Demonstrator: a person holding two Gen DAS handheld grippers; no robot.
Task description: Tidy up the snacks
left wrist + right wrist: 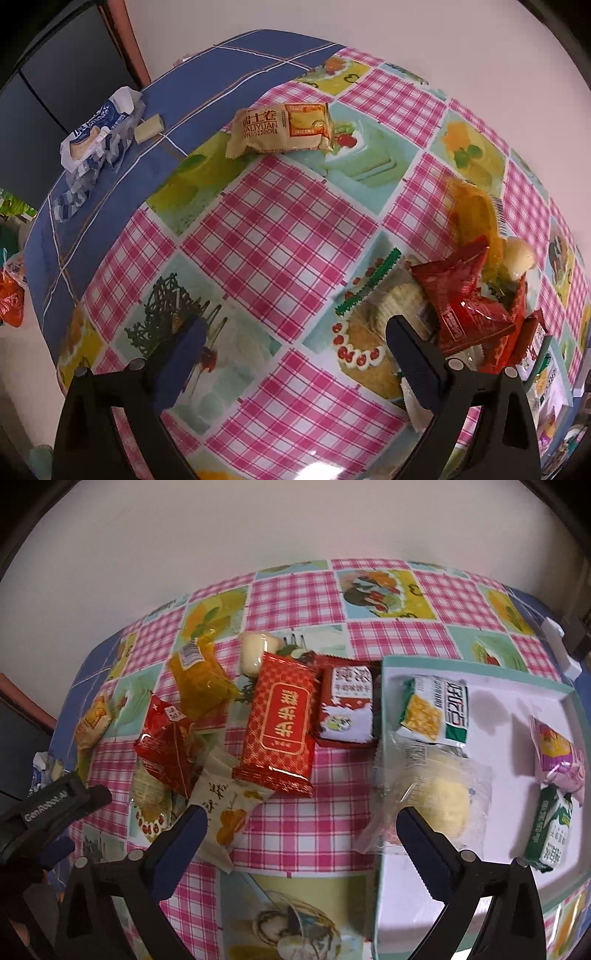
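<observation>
We note both tongs spread — left gripper (291,343), right gripper (299,830) — nothing pinched. Left of the white tray (517,686): glossy crinkled red packet (280,727); far left, tan wrapper (280,127) reads "SWISS ROLL".

Bench (295,827) under my jaws: pink-check picture cloth, blue cloth at its far-left end. On it: a loose snack pile (229,731), a lone Swiss roll pack (280,129), a torn blue wrapper (96,136) on the blue part, and a shallow teal-rimmed tray (476,664) on the right.
</observation>
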